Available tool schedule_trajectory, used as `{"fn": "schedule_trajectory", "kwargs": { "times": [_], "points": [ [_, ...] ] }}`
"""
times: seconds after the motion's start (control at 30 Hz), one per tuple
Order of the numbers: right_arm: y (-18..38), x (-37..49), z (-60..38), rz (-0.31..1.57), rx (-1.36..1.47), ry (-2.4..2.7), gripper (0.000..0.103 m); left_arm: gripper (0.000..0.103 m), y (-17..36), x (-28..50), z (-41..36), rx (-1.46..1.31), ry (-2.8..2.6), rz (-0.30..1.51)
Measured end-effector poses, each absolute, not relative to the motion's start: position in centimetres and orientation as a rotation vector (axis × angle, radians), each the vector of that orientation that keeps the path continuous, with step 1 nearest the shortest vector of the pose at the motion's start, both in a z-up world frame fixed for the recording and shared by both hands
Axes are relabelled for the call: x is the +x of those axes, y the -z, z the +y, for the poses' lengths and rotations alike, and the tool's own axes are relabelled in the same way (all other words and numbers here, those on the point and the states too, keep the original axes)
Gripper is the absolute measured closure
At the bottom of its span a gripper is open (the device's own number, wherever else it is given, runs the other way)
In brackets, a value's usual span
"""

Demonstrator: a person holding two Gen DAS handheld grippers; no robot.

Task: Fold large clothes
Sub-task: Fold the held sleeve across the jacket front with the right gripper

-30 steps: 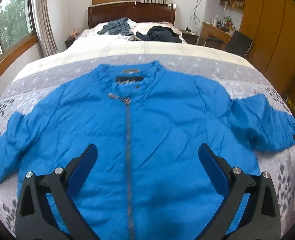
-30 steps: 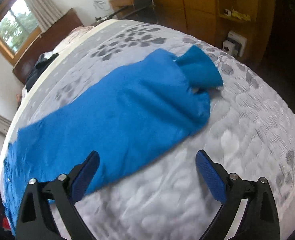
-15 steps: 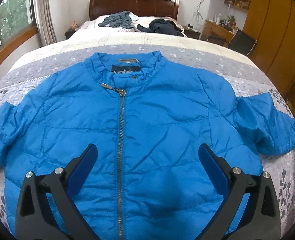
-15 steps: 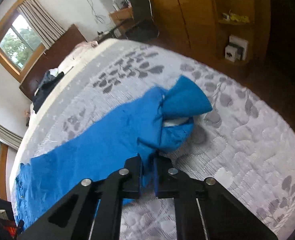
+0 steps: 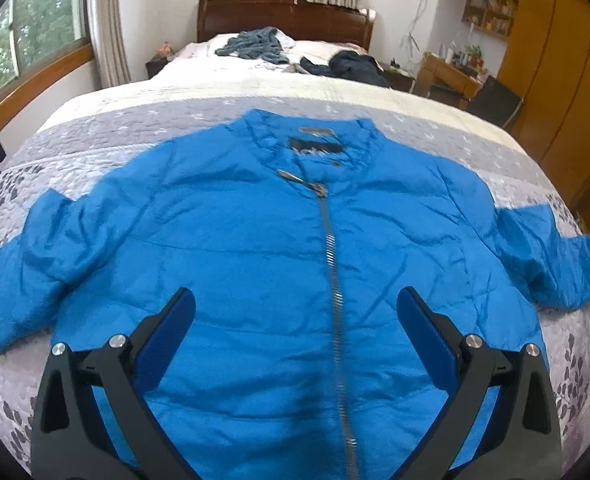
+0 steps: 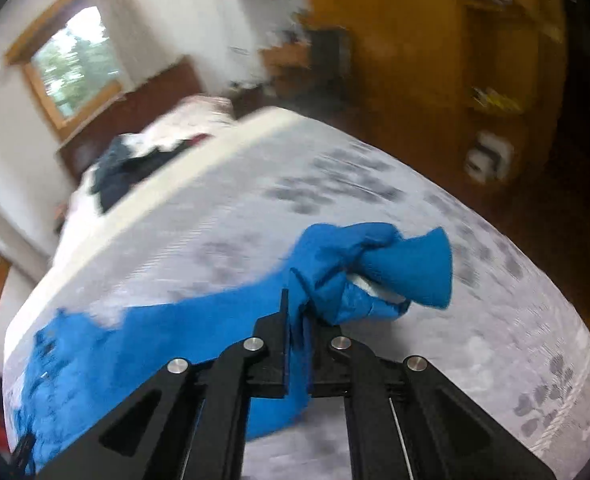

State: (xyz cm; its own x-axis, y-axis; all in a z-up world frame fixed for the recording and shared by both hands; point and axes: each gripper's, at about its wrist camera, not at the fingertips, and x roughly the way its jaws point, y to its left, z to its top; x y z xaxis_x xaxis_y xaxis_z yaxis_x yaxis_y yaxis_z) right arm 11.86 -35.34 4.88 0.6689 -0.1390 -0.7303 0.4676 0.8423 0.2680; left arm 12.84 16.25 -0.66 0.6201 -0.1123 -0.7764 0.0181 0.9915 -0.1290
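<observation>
Barely begun: blue jacket spread front-up and zipped on the bed, collar toward 12 o'clock, no fold made yet. Right tongs clamped on the sleeve end, lifted and bunched; left tongs wide apart, empty, over the lower front.

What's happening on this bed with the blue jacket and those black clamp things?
A person is folding a blue jacket spread front up and zipped on the bed, with a gripping tool in each hand. The right tool is clamped on the sleeve near the cuff, with the cuff end bunched up off the quilt. The left tool hovers open over the jacket's front, holding nothing.
</observation>
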Motion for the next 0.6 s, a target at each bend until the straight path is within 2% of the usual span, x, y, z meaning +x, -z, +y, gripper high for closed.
{"fn": "schedule_trajectory", "kwargs": {
  "times": [0.27,0.6],
  "points": [
    [-8.9,16.1,-19.2,0.746,0.276,0.024,0.099,0.003,0.3,12.3,19.5,-0.150,0.068,0.884],
    [-5.9,19.2,0.1,0.832,0.086,-0.323,0.099,0.003,0.6,12.8,23.9,-0.237,0.038,0.872]
  ]
}}
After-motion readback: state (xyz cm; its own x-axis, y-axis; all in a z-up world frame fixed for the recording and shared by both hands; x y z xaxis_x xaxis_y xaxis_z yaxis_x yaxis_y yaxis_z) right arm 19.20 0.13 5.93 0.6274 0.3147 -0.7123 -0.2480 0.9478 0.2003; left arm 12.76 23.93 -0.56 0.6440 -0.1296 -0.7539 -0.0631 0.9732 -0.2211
